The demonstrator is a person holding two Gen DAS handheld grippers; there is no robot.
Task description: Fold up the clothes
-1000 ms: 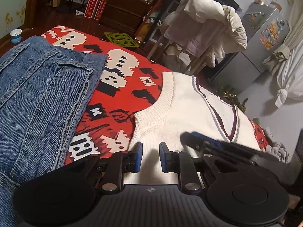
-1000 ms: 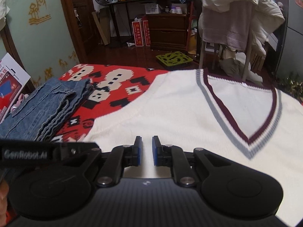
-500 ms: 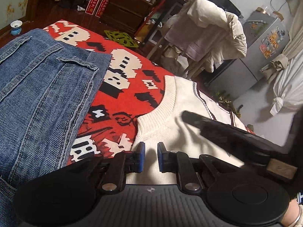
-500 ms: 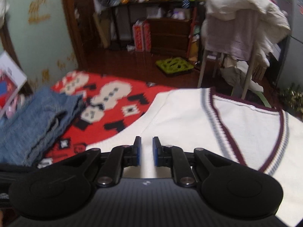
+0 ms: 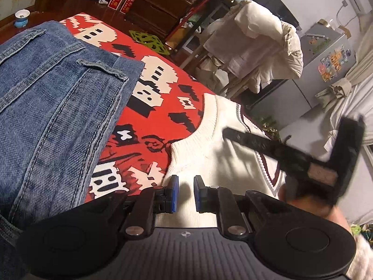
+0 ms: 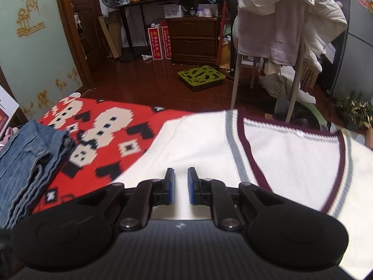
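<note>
- one cream knit vest (image 6: 291,163) with maroon and grey v-neck trim lies flat on the right half of the surface.
- one folded pile of blue denim (image 5: 53,107) sits to its left, apart from the vest.
- two grippers: left gripper (image 5: 185,193) hovers at the vest's left edge below the armhole, blue pads a narrow gap apart, gripping nothing; right gripper (image 6: 179,185) hangs over the vest's chest, pads likewise narrowly parted and empty.
- surface: red blanket (image 6: 112,137) with cream and black pixel pattern.
- room: dark wooden floor (image 6: 149,84), one green mat (image 6: 201,76), one wooden drawer chest (image 6: 193,38), one chair draped with pale laundry (image 6: 275,23), one grey fridge (image 5: 326,56).
</note>
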